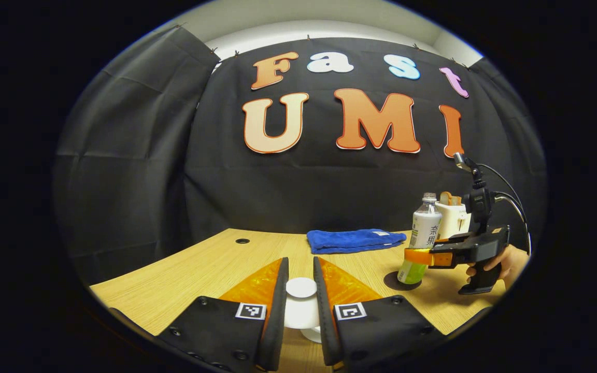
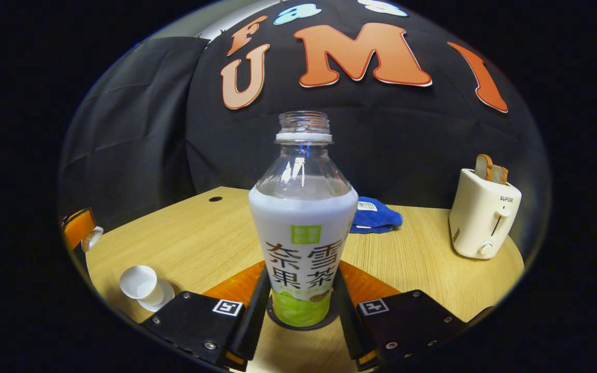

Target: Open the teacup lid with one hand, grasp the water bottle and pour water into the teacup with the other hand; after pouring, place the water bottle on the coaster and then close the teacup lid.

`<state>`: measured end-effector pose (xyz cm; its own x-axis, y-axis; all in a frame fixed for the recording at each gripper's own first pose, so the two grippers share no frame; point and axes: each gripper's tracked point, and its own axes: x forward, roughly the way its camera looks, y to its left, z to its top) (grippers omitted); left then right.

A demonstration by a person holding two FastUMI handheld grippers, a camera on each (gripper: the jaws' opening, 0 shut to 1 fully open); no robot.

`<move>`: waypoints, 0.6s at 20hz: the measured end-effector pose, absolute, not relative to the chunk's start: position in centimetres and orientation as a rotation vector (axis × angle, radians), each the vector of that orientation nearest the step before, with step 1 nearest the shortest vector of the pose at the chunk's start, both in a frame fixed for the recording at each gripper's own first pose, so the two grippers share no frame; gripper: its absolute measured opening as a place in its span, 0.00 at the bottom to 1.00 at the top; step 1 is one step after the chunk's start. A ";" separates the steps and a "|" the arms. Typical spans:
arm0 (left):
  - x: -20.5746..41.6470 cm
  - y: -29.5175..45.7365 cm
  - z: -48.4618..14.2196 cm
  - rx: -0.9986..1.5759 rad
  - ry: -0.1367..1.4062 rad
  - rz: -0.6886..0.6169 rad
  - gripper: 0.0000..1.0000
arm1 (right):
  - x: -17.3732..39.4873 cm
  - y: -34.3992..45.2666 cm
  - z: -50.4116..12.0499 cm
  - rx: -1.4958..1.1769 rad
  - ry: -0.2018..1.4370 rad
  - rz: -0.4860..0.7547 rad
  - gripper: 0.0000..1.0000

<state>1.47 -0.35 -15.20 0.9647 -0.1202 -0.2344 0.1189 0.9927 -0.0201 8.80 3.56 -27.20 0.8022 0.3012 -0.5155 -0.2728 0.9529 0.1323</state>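
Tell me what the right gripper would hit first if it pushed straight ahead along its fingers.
The water bottle. It stands upright on the dark coaster, already between the right gripper's fingers, so going on would press the palm into it. Whether both fingers touch it yet is unclear.

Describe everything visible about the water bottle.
The water bottle is clear plastic, uncapped, with a white threaded neck ring and a white label turning green at the base. It stands upright on a dark round coaster on the wooden table. The right gripper straddles its lower body, both fingers against its sides.
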 end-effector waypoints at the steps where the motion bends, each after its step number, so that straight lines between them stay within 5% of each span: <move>1: 1.5 -0.5 -15.3 -0.007 0.240 -0.124 0.34 | 8.8 3.7 -27.4 0.061 0.568 0.306 0.67; 7: 1.8 -2.1 -17.2 -0.013 0.292 -0.171 0.31 | 9.0 3.7 -28.0 0.023 0.564 0.305 0.67; 12: 1.8 -2.8 -18.8 -0.009 0.324 -0.194 0.34 | 8.8 3.7 -27.1 0.001 0.538 0.316 0.80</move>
<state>1.80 -2.77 -18.81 0.9294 -0.1910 -0.3156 0.1881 0.9813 -0.0400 8.80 3.73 -27.14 0.8117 0.2967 -0.5031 -0.2960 0.9515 0.0836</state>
